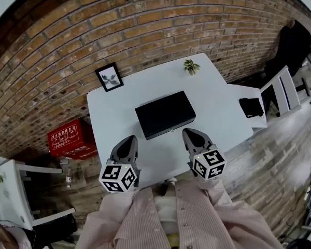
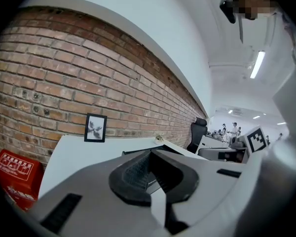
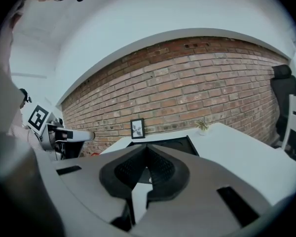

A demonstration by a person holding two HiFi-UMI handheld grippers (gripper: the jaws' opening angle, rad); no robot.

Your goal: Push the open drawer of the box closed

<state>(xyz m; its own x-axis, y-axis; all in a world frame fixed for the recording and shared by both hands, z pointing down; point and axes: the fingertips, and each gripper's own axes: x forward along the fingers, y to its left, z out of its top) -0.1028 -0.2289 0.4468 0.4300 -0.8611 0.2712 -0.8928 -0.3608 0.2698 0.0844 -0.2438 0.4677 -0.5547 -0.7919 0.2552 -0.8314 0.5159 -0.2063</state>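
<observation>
A flat black box (image 1: 165, 114) lies in the middle of the white table (image 1: 217, 113), with a small pale knob (image 1: 171, 131) on the front that faces me. From here the drawer front looks level with the box; I cannot tell for sure. My left gripper (image 1: 128, 139) hovers at the table's near edge, left of the box front, shut with nothing in it. My right gripper (image 1: 189, 133) hangs to the right of the knob, also shut and empty. In the left gripper view the left gripper (image 2: 150, 153) has the box (image 2: 133, 152) just beyond its tips. In the right gripper view the box (image 3: 180, 142) lies behind the right gripper (image 3: 147, 147).
A framed picture (image 1: 109, 77) leans on the brick wall at the table's far left, and a small plant (image 1: 191, 66) stands at the far right. A red crate (image 1: 70, 138) sits on the floor to the left. A side table with a black pouch (image 1: 251, 107) and a white chair (image 1: 282, 90) stand on the right.
</observation>
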